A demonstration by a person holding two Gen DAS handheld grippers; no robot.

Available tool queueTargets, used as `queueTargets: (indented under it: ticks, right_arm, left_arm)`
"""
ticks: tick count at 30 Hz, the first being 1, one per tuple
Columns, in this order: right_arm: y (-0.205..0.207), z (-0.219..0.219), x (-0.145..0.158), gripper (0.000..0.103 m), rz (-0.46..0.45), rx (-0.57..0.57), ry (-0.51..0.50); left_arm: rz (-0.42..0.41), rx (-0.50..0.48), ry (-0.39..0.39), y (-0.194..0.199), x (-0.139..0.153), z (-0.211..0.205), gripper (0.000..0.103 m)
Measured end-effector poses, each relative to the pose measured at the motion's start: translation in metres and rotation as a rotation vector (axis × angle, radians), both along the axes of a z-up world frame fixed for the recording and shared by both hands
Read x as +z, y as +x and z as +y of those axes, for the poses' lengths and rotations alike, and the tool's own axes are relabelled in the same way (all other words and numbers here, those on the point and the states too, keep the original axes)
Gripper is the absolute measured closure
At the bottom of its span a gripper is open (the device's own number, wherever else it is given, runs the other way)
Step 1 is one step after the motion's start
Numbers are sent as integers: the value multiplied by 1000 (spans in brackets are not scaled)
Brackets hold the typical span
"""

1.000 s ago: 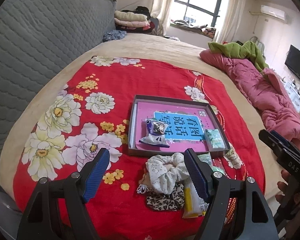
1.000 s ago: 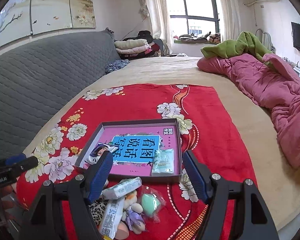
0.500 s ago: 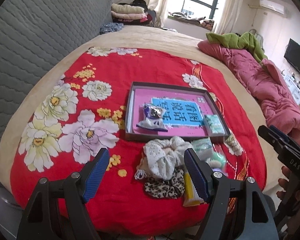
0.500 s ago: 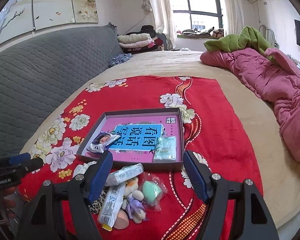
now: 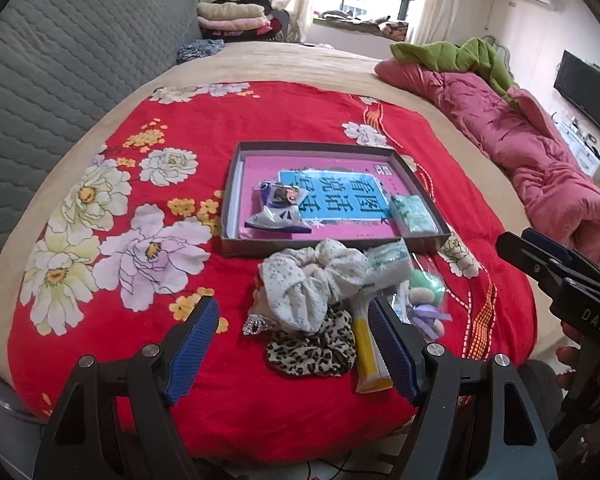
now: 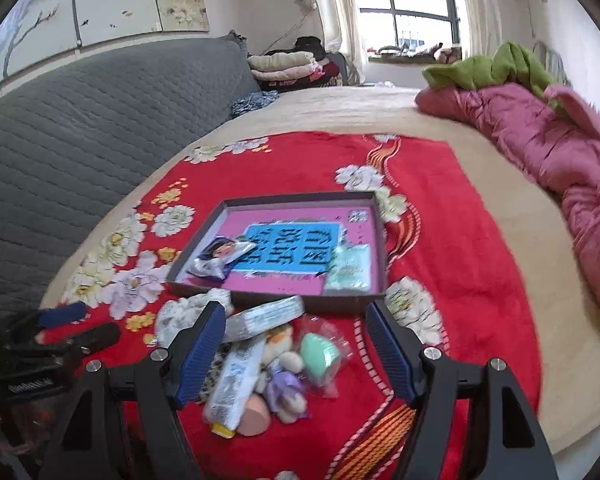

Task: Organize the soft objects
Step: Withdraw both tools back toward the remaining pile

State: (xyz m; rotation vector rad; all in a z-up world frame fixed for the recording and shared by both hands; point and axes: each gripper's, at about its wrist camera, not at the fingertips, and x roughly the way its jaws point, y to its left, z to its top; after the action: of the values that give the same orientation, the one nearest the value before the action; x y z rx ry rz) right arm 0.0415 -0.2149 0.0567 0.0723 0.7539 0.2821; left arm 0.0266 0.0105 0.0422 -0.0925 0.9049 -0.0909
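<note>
1. A red floral blanket (image 5: 284, 128) covers the bed; on it lies a shallow tray (image 5: 236, 184) already holding a foil packet (image 5: 278, 210) and a green packet (image 5: 414, 214).
2. Just near of the tray sits the heap yet to be sorted: white scrunchie (image 5: 308, 280), leopard scrunchie (image 5: 312, 350), yellow-capped tube (image 6: 236, 380), mint sponge (image 6: 320, 354), small plush (image 6: 282, 384).
3. Left gripper (image 5: 292, 354) and right gripper (image 6: 296, 356) both hover over the heap, jaws apart, nothing held.
4. Judged step: choosing a pick. The next move calls for lowering onto one top item, likely the white scrunchie, and pinching it alone.
</note>
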Motion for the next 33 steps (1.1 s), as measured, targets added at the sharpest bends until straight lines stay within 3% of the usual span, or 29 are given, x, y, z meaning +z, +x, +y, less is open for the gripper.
queueTargets:
  ticks: [15,33]
  right_arm:
    - [-11,18,-16,31,23,57,-59]
    - [-4,31,-49,31,79,90,-55]
  left_arm:
    - [23,-20,-6,0,-14,-6,25]
    - [12,-15,-38,9,-36,-3,25]
